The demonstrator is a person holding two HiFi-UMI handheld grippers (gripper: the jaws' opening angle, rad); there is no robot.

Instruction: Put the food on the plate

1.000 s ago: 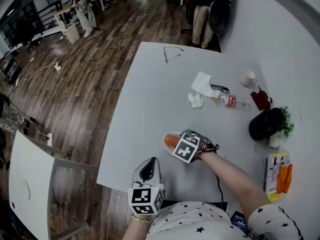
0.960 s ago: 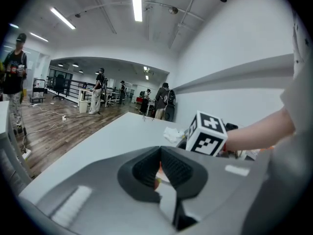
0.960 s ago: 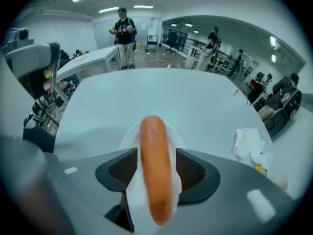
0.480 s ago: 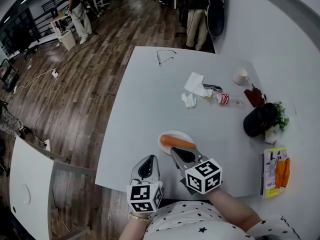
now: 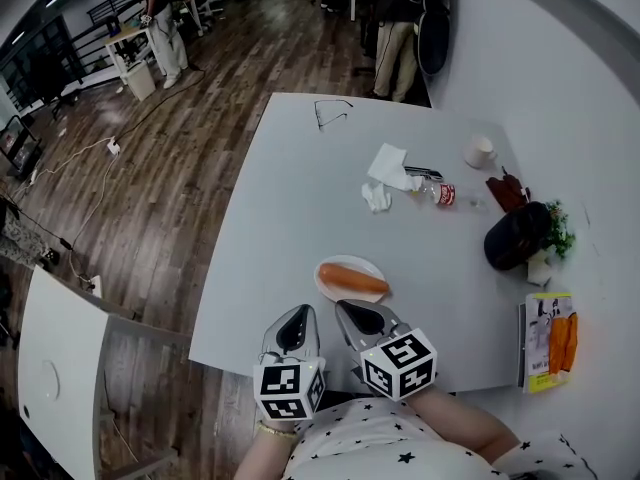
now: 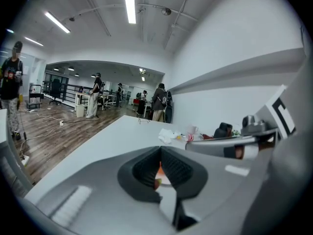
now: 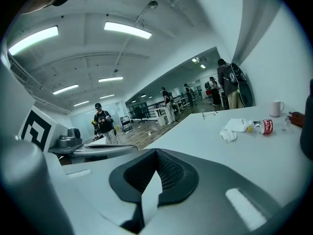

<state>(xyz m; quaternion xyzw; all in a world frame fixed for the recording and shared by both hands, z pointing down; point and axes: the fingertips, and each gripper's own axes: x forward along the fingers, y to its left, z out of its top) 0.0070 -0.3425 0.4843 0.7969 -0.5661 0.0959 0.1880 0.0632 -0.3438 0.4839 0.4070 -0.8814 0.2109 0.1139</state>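
The sausage is laid on the white plate on the table. The left gripper and the right gripper are shut tight near the plate, and nothing is held in them

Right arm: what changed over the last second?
The right gripper left the food lying on the plate, drew back toward the person and shut empty. The left gripper, shut, stayed put, as did plate and food.

No print is legible, not even on the bottle.
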